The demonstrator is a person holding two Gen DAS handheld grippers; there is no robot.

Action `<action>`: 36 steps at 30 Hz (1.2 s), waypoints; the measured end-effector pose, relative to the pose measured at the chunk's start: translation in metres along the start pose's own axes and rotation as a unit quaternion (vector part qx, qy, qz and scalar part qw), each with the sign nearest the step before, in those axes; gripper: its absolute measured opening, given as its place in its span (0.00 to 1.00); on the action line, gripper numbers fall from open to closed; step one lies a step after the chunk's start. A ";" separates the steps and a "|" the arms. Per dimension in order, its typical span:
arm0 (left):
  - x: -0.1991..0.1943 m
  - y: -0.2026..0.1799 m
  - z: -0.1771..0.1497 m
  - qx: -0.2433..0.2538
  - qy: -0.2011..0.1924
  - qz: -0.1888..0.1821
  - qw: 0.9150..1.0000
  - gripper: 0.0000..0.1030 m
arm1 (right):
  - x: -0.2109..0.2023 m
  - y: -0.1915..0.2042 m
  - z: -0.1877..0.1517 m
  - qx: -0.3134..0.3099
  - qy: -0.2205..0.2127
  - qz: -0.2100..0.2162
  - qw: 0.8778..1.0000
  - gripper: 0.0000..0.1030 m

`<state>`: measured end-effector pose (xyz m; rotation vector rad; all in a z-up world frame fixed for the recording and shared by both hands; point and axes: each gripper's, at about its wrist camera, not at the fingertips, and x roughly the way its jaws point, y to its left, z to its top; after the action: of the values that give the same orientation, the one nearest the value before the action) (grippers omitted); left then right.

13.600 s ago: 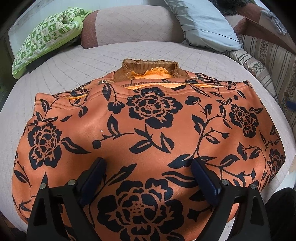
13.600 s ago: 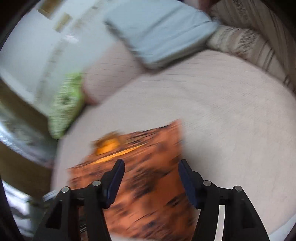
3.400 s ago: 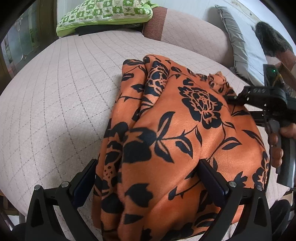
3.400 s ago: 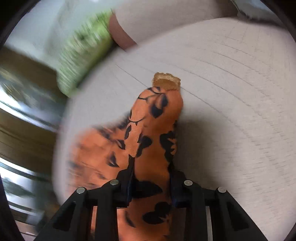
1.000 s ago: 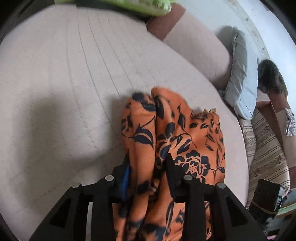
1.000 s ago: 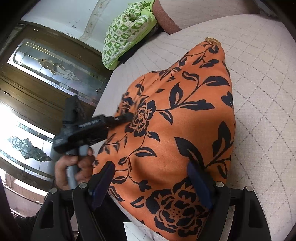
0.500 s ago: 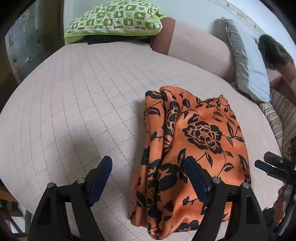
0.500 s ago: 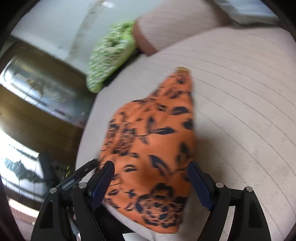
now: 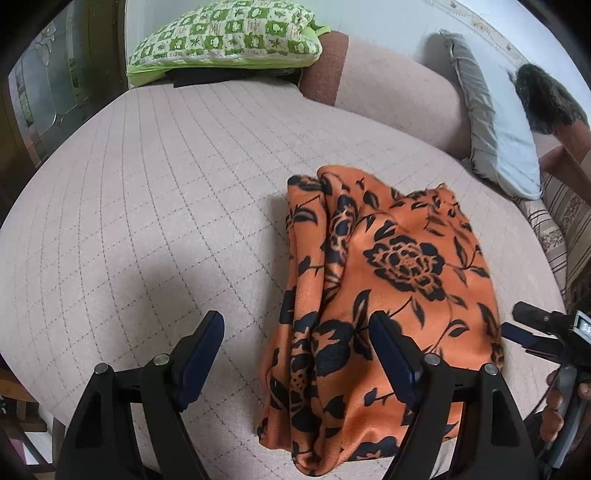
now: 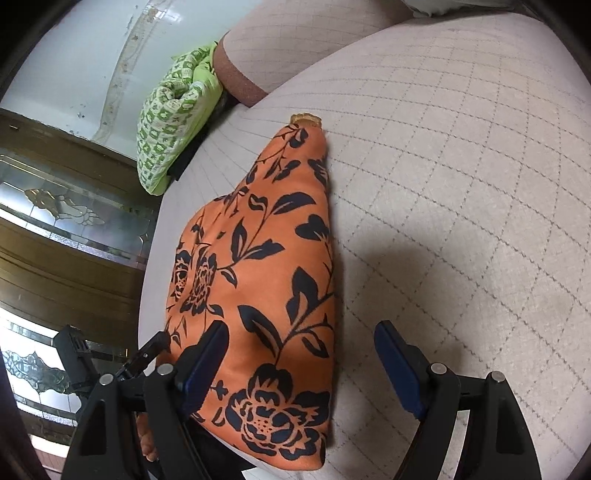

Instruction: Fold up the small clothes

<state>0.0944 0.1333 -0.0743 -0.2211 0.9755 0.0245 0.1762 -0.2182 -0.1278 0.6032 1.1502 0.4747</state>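
Observation:
An orange garment with a black flower print (image 9: 399,266) lies folded into a narrow bundle on the quilted beige cover (image 9: 147,192). My left gripper (image 9: 297,350) hovers open over the bundle's near left edge, and its pads press on nothing. In the right wrist view the same garment (image 10: 266,280) runs away from me, its brown ribbed collar (image 10: 304,119) at the far tip. My right gripper (image 10: 301,350) is open above the near right edge of the cloth. Each gripper shows in the other's view: the right gripper (image 9: 535,328) in a hand, the left gripper (image 10: 147,350) low on the left.
A green checked pillow (image 9: 225,33) and a beige bolster (image 9: 399,92) lie at the back. A grey pillow (image 9: 498,140) and striped cushions (image 9: 569,229) are on the right. A wood and glass door (image 10: 55,221) stands beyond the cover's left edge.
My left gripper let go of the garment's bunched edge, opened wide and drew back and up. My right gripper shifted toward the garment's right edge, staying open.

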 end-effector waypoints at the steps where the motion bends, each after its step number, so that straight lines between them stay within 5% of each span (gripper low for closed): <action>1: -0.002 0.001 0.001 -0.003 -0.004 -0.005 1.000 0.79 | 0.001 0.001 0.001 -0.001 0.000 0.002 1.000 0.81; 4: 0.003 0.005 0.006 -0.017 0.002 -0.039 0.999 0.90 | 0.005 0.003 0.006 0.000 -0.001 0.004 1.000 0.81; 8: 0.048 0.010 0.002 -0.039 0.077 -0.052 0.995 0.91 | 0.023 0.002 0.016 0.006 0.013 0.015 1.000 0.81; 10: 0.051 0.009 0.000 -0.041 0.072 -0.063 0.995 0.88 | 0.038 0.003 0.019 0.009 0.030 0.023 0.999 0.81; 11: 0.051 0.007 0.001 -0.032 0.068 -0.069 0.995 0.78 | 0.045 0.006 0.019 0.003 0.039 0.028 0.999 0.81; 12: 0.050 0.002 0.002 -0.024 0.074 -0.095 0.992 0.50 | 0.055 0.009 0.018 -0.006 0.055 0.025 0.998 0.81; 13: 0.048 0.000 0.003 -0.025 0.074 -0.087 0.993 0.41 | 0.060 0.013 0.017 -0.020 0.055 0.018 0.998 0.77; 14: 0.045 -0.004 0.005 -0.016 0.069 -0.075 0.995 0.34 | 0.060 0.019 0.016 -0.036 0.052 0.023 0.998 0.51; 16: 0.036 -0.018 0.009 0.014 0.057 -0.050 0.997 0.27 | 0.058 0.032 0.015 -0.060 0.052 0.016 0.997 0.37; 27: -0.026 -0.126 0.073 0.082 -0.063 -0.105 0.989 0.25 | -0.063 0.086 0.070 -0.187 -0.060 -0.025 0.980 0.31; 32: 0.005 -0.161 0.075 0.093 -0.064 -0.111 0.987 0.27 | -0.097 0.058 0.096 -0.187 -0.089 -0.036 0.978 0.31; 36: 0.074 -0.172 0.060 0.102 0.001 -0.081 0.991 0.40 | -0.072 0.003 0.105 -0.142 -0.075 -0.050 0.986 0.38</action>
<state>0.2056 -0.0283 -0.0725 -0.1104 0.9518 -0.2231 0.2500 -0.2818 -0.0464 0.3254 0.9429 0.4879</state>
